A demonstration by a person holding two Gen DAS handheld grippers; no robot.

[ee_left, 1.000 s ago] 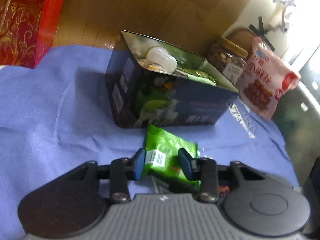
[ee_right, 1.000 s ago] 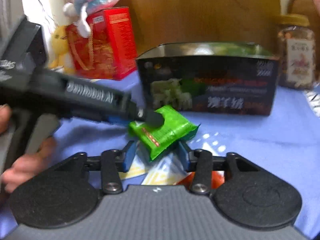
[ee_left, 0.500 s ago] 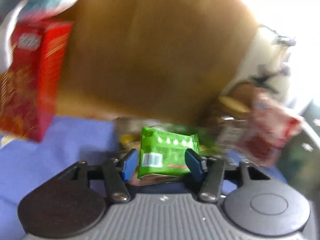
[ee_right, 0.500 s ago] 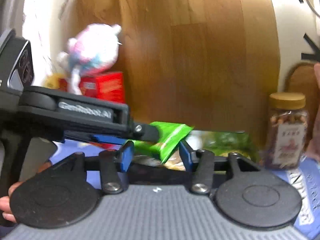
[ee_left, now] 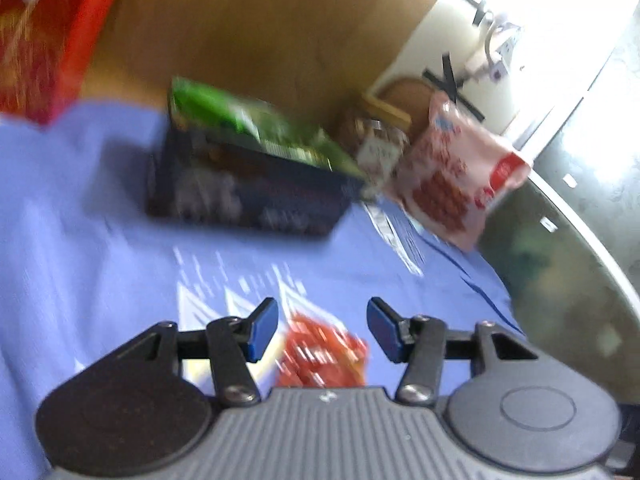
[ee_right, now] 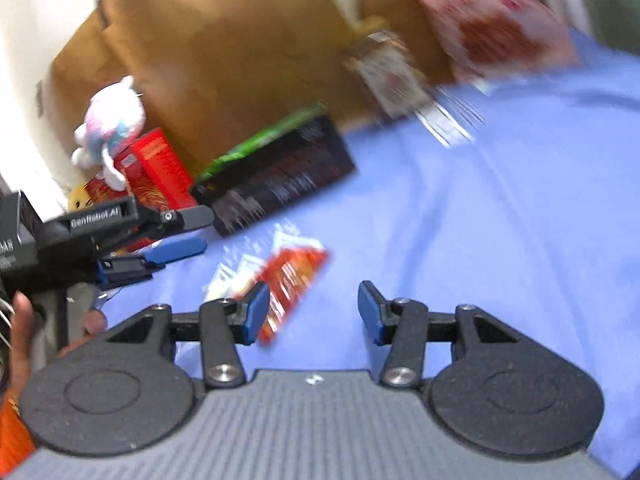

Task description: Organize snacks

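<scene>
Both tools are held released and empty: left tool [ee_left: 322, 330], right tool [ee_right: 309, 310]. A red packet [ee_right: 291, 278] is seen on the blue cloth [ee_right: 500, 240], near the box [ee_right: 276, 176].

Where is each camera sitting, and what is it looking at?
Left wrist: sits on the left gripper, facing over the blue cloth toward the dark snack box; its own open jaws show.
Right wrist: sits on the right gripper, facing the cloth and box from a tilted angle; shows its open jaws, the left gripper and the person's left hand.
Both share: the red snack packet, the box, the nut jar and the pink-and-white bag.
</scene>
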